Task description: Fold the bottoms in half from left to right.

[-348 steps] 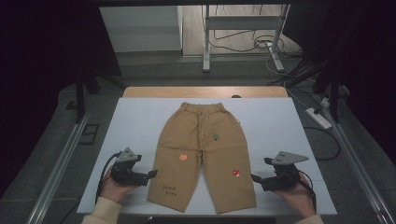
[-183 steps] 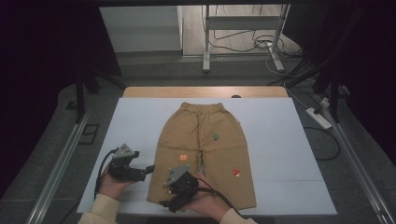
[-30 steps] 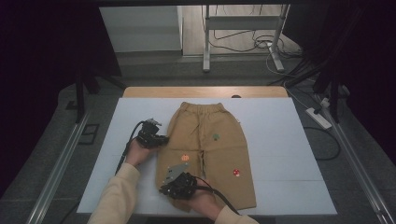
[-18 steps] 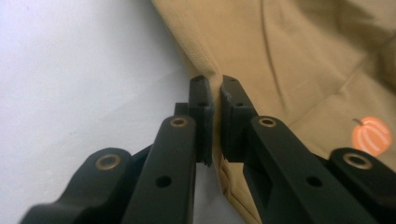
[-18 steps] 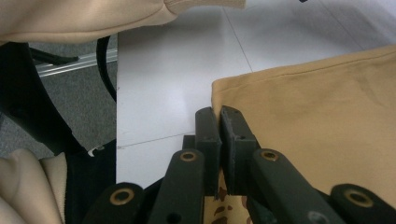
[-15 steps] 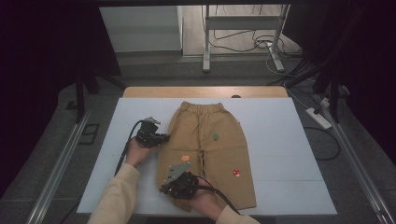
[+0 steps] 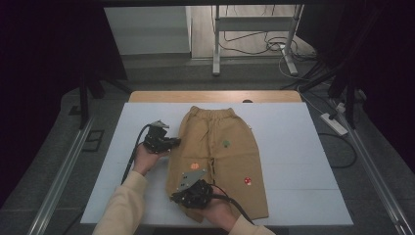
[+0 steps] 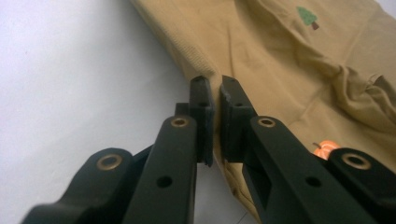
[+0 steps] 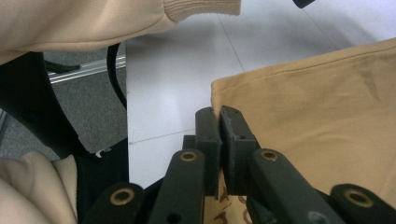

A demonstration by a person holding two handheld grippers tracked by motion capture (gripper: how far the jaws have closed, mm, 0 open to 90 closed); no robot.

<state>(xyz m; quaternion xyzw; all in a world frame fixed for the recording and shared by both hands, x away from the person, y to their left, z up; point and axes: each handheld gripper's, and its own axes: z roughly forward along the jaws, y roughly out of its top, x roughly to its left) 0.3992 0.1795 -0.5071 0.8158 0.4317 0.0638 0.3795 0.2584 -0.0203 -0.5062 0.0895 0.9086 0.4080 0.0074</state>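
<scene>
Your left gripper (image 8: 214, 88) has its jaws closed down to a thin slit, pinching the outer side seam of the tan trousers (image 8: 280, 60) where the cloth meets the white table cover (image 8: 70, 70); in the high view this gripper (image 7: 172, 143) sits at the trousers' left edge, about halfway between the waistband and the hem, with your left hand (image 7: 146, 157) behind it on the cover. Your right gripper (image 9: 219, 114) has its jaws pressed together on the corner of the trouser leg's hem (image 9: 224, 88), the cloth edge caught right at the tips; in the high view it (image 7: 177, 198) lies at the bottom of the left leg, near the front edge of the table, with your right hand (image 7: 218, 211) resting on the cloth behind it. The trousers (image 7: 220, 156) lie flat and spread in the middle of the white cover (image 7: 303, 147), waistband (image 7: 211, 111) toward the far edge, both legs pointing to the near edge. Small embroidered patches show on the cloth: a green tree (image 7: 226, 144), an orange pumpkin (image 7: 195, 166) and a red mushroom (image 7: 247, 180). Your tan sleeve (image 9: 93, 21) crosses the top of the right gripper view. A black cable (image 7: 131, 156) trails from the left gripper toward the near left corner.
</scene>
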